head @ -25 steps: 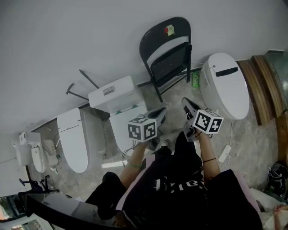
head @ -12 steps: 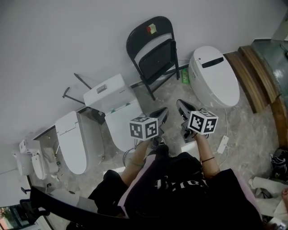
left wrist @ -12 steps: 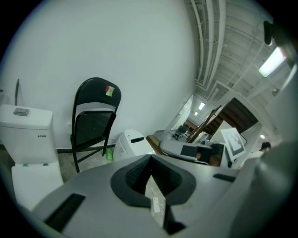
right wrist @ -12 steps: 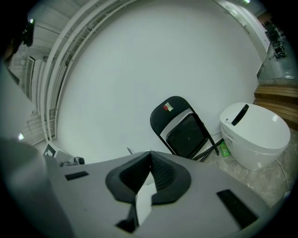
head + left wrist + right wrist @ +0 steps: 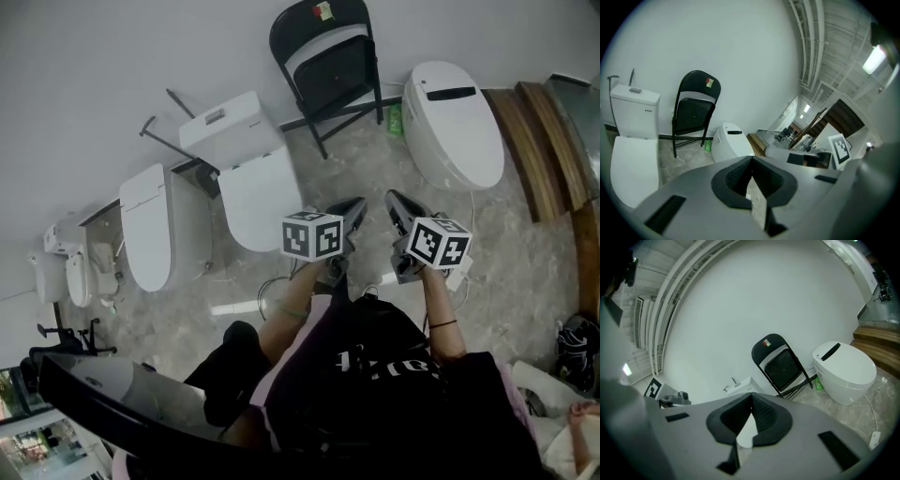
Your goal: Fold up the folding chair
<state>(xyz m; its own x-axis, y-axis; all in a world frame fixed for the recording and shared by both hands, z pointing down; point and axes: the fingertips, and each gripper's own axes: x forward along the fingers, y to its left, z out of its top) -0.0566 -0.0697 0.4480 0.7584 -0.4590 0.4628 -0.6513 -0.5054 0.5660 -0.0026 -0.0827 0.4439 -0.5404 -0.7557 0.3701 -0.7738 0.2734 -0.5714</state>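
Judging by the gap to the chair, the reach-in step is in hand and no folding has begun: the left claw (image 5: 356,206) and the right claw (image 5: 396,204) hang side by side in front of the person, each with its jaws pressed together on nothing, as each claw's own view shows. The black folding chair (image 5: 330,66) stands on its legs against the white wall at 12 o'clock from both claws and well apart from them; its seat looks tilted, though I cannot tell how far open it is. The next move, as I read it, calls for closing that gap, parting the jaws, and taking the seat's front edge or the backrest so seat and frame can be swung flat together. Around it, from the left in the head view: a small white fixture (image 5: 77,277) at 9 o'clock, a low white toilet (image 5: 161,225), then a toilet with a square tank (image 5: 255,197) at 10 o'clock, just beside the chair's left legs. A green bottle (image 5: 395,114) sits by the chair's right legs, a large oval toilet (image 5: 453,127) at 1 o'clock, and wooden steps (image 5: 539,141) at 2 o'clock. The floor straight ahead looks open, but the two nearest toilets flank the chair closely, and a white cord (image 5: 461,272) lies by the right claw.
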